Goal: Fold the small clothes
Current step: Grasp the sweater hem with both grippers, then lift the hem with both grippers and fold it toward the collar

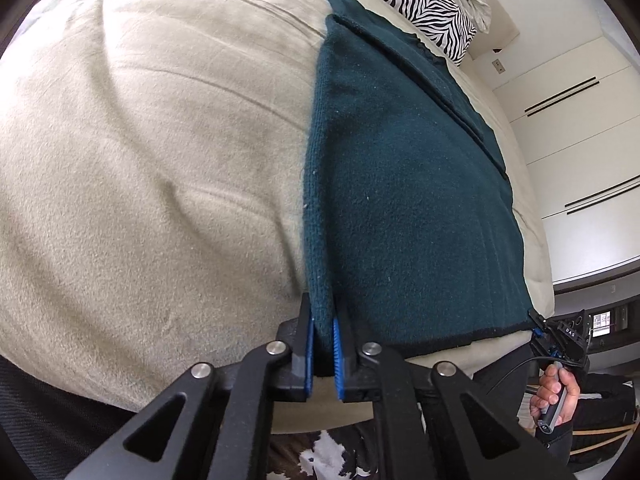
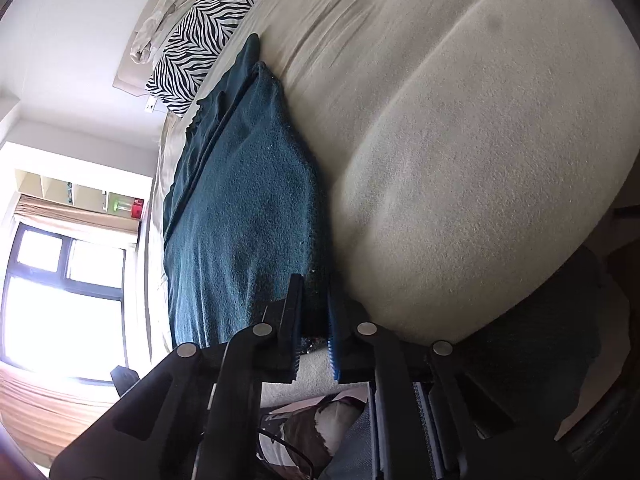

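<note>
The left gripper (image 1: 322, 340) is clamped on one near corner of the dark teal garment (image 1: 400, 200), its blue ribbed pads (image 1: 309, 356) pinching the hem where the cloth's long side edge ends. The right gripper (image 2: 314, 320) is likewise closed on the other near corner, the fabric pressed between its pads, and in the left wrist view it shows at the far end of the same hem with a hand (image 1: 554, 396) around its handle.

The garment lies lengthwise near one long edge of the bed (image 1: 140, 160), its near hem along the bed's near edge and its far end reaching toward the zebra-print pillow (image 1: 420, 4).

To fold well, both corners should probably rise together and travel level toward the far end, keeping the hem taut between the grippers so the layers land square; uneven lift would likely skew the fold.

The cloth looks a thick, fuzzy knit, lint-flecked, already doubled with a narrower layer on top, so it should drape heavily. The bed cover is pale beige plush, softly creased and yielding
</note>
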{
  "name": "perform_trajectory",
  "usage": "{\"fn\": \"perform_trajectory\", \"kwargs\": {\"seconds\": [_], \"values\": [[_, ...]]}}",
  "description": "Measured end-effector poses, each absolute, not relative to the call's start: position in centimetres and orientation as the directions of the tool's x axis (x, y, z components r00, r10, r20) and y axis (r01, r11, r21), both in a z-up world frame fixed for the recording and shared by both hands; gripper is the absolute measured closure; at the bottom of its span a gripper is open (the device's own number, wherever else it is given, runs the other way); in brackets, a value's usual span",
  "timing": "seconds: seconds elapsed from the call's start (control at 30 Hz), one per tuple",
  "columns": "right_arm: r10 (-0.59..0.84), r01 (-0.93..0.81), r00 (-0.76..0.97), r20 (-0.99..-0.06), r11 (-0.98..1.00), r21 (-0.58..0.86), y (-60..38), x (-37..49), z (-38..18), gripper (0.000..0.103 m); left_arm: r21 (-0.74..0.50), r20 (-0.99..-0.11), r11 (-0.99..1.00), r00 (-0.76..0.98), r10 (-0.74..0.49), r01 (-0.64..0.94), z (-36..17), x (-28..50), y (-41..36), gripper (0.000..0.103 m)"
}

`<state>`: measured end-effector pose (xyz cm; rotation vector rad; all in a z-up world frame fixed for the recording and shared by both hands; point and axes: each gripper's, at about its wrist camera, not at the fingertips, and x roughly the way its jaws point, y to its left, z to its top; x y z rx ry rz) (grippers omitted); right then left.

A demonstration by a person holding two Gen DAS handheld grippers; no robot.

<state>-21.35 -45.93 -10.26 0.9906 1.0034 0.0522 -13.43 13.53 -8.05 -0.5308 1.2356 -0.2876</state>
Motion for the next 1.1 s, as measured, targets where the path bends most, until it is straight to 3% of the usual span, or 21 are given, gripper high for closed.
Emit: {"fn": "perform_trajectory", "kwargs": {"seconds": [0.43,1.1], "values": [[0.420,0.347,0.647,-0.636,0.581,0.736,-46.0,-22.0,-8.1,0.097,-0.736,-0.656,0.658,0.408,-0.635,-0.159,-6.7,-14.4,16.9,0.096],[0.420,0.221,0.752,-0.508,0.566,0.794,-46.9,-16.1,-1.8,0.097,-0.869,-0.450,0.485,0.561,-0.695,-0.096,0.4,-7.7,18.2,0.096]]}}
